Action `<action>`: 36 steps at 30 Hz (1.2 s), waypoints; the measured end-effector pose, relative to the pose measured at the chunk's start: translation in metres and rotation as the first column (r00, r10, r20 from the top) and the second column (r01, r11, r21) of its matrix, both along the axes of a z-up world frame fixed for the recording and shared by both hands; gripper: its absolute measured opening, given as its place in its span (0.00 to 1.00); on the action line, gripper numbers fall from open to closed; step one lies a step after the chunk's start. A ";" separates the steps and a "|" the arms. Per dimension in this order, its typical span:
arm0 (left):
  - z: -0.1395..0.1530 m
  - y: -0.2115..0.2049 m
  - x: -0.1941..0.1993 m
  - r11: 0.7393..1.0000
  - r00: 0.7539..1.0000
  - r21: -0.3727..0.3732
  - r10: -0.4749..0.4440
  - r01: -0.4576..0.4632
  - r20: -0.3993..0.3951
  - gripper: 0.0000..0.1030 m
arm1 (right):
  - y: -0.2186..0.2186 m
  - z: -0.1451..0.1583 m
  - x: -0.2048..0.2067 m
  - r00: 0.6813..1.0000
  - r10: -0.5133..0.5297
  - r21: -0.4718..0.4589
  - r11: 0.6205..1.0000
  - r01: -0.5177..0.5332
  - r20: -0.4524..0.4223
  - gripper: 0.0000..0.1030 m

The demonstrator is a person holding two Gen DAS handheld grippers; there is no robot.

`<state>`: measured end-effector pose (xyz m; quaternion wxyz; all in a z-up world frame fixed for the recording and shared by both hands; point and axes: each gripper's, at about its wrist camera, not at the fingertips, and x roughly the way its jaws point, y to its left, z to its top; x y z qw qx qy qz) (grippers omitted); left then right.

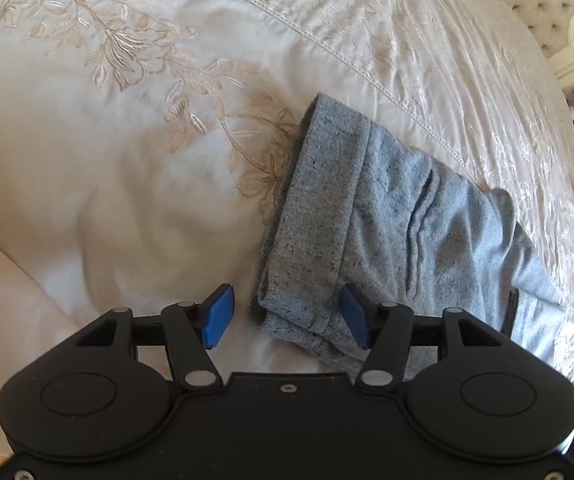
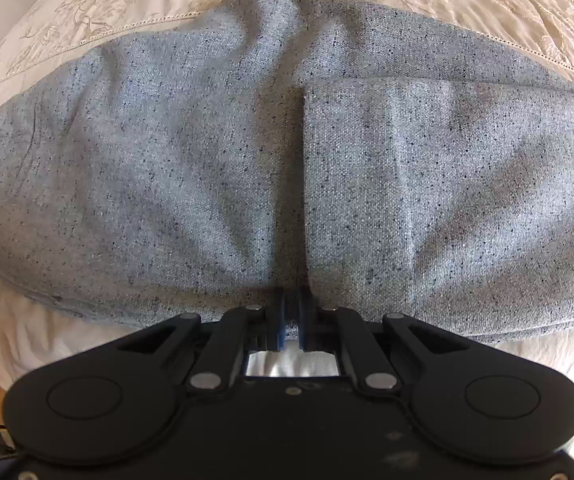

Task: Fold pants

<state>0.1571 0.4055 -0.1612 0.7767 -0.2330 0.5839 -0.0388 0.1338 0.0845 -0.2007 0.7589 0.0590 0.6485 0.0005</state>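
Right tongs (image 2: 292, 316) pinch the pants' (image 2: 207, 152) near edge; left tongs (image 1: 285, 316) gape beside them.

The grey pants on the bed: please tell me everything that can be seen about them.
The pants are a soft grey knit flecked with dark specks. They lie folded in layers on a cream embroidered bedspread, with creases and one folded edge running across the top layer. The right gripper is shut on the near edge of the fabric. The left gripper is open, its blue pads on either side of a corner of the pants.
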 end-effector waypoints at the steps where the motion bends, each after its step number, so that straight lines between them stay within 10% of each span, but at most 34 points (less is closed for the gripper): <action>1: -0.002 -0.005 0.001 1.000 1.000 0.014 -0.024 0.024 -0.004 0.60 | 0.001 0.001 0.000 1.000 0.000 -0.001 1.000 0.000 -0.001 0.05; 11: -0.029 -0.039 0.020 0.999 0.997 0.023 -0.038 0.039 -0.065 0.87 | -0.001 -0.002 -0.001 1.000 0.000 -0.002 1.000 0.000 0.005 0.05; 18: 0.003 -0.037 0.016 0.999 0.999 0.012 0.032 -0.032 0.016 0.28 | 0.002 0.003 -0.014 0.999 -0.007 -0.013 1.000 0.008 0.047 0.06; 36: 0.135 -0.115 -0.001 0.987 0.926 0.107 -0.149 0.118 0.348 0.20 | -0.010 -0.001 -0.034 1.000 0.028 0.082 0.996 -0.029 0.007 0.06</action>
